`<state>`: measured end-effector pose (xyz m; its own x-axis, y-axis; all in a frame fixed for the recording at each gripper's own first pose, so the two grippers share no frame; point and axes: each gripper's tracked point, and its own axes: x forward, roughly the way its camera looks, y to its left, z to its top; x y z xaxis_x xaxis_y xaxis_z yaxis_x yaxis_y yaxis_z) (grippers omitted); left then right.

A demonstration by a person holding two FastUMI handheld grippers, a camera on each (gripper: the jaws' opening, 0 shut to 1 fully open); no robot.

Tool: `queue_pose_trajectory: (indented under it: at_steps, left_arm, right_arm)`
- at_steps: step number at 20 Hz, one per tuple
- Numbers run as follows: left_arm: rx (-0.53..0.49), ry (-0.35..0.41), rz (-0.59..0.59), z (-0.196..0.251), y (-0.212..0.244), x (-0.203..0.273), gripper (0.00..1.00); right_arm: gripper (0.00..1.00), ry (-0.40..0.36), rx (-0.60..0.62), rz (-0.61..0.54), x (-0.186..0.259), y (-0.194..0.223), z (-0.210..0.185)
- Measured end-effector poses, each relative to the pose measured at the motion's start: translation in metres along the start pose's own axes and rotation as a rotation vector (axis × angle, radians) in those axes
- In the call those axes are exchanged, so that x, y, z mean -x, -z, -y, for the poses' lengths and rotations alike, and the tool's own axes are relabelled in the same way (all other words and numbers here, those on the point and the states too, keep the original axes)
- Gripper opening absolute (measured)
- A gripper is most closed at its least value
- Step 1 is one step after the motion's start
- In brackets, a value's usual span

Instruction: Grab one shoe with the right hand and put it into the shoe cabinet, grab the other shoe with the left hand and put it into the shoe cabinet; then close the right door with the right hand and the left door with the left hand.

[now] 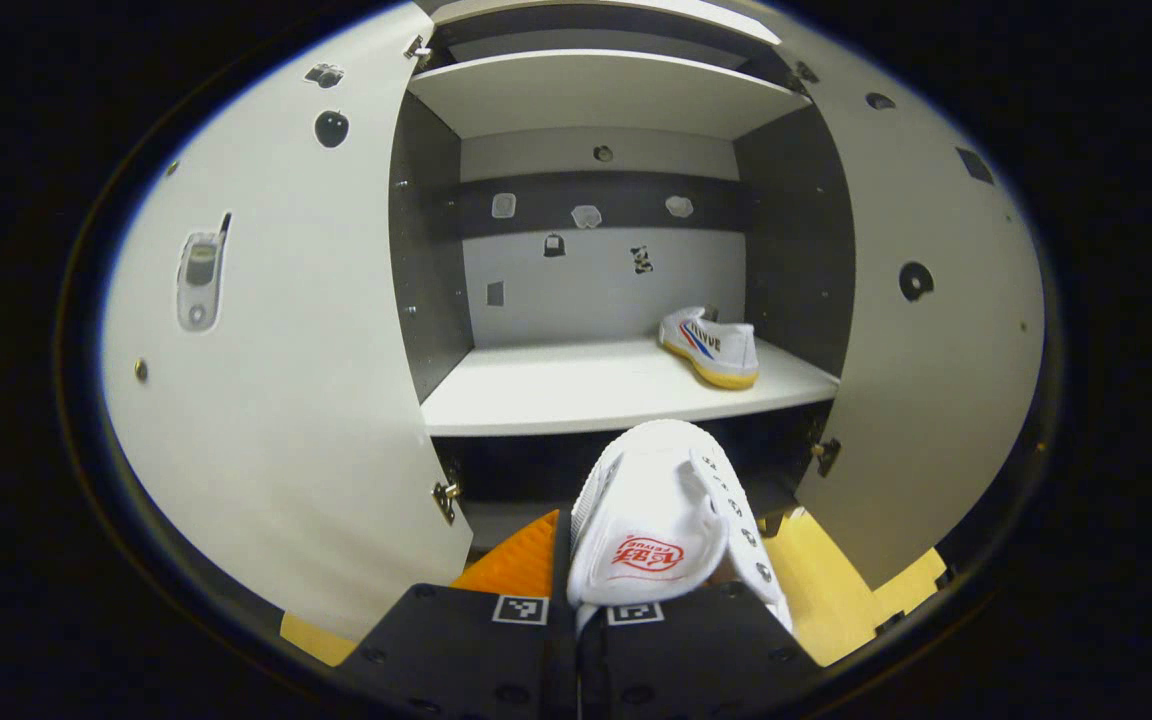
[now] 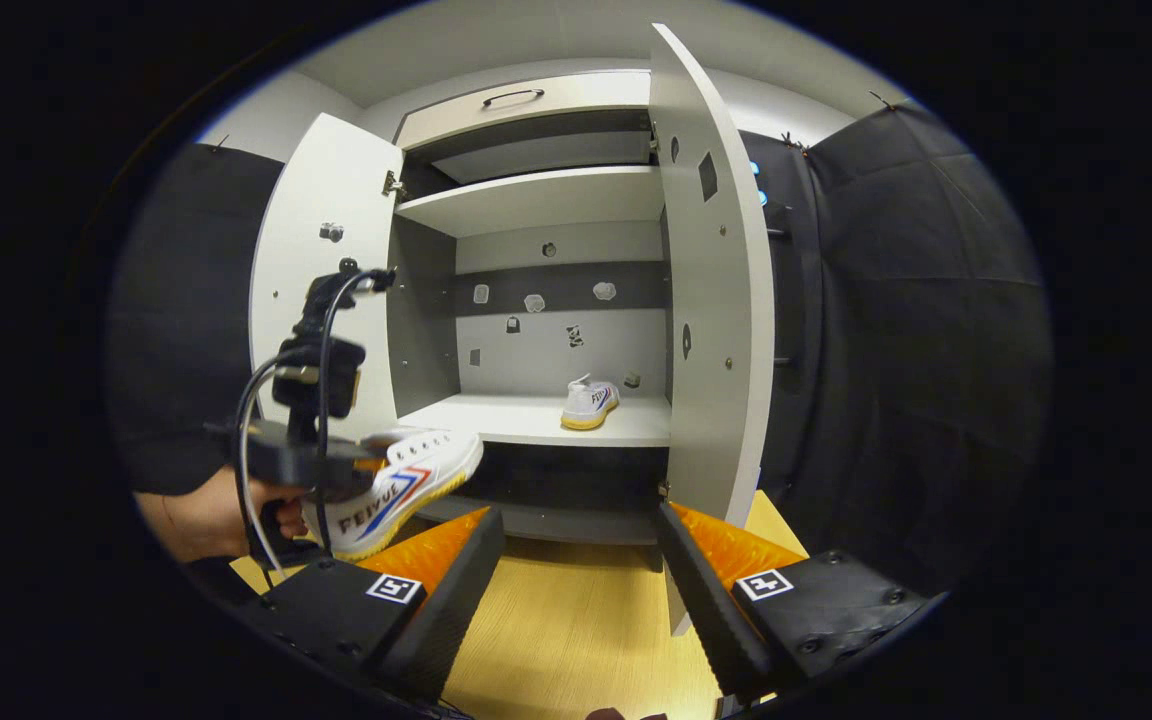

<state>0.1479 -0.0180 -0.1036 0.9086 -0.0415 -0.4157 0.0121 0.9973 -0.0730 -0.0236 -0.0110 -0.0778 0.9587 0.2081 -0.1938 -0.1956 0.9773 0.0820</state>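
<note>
A white shoe (image 1: 661,520) with a yellow sole hangs in front of the open shoe cabinet, and my left gripper (image 1: 576,610) is shut on its rear edge. In the right gripper view the same shoe (image 2: 401,485) points toe-first at the lower shelf (image 2: 536,420), with the left gripper (image 2: 366,465) and a hand behind it. The other white shoe (image 1: 711,345) stands at the right end of that shelf (image 1: 576,395), also visible as a shoe (image 2: 589,402) farther off. My right gripper (image 2: 581,580) is open, with nothing between its fingers, above the wooden floor before the cabinet.
Both cabinet doors stand wide open: the left door (image 1: 276,330) and the right door (image 1: 926,330), seen edge-on as a right door (image 2: 716,300) close to my right gripper. An upper shelf (image 1: 606,95) sits above. Wooden floor (image 2: 576,620) lies below.
</note>
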Motion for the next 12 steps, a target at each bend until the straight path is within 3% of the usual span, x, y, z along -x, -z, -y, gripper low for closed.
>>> queue_pose_trajectory:
  at_steps: [6,12]
  left_arm:
    - [0.034,-0.069,0.074,-0.019,-0.089,-0.072,0.06]
    - [0.051,-0.173,0.01,-0.039,-0.116,-0.157,0.07]
  right_arm:
    - [0.98,0.024,-0.022,0.006,0.005,-0.004,0.02]
    - [0.99,0.093,-0.039,0.032,0.009,-0.013,0.057]
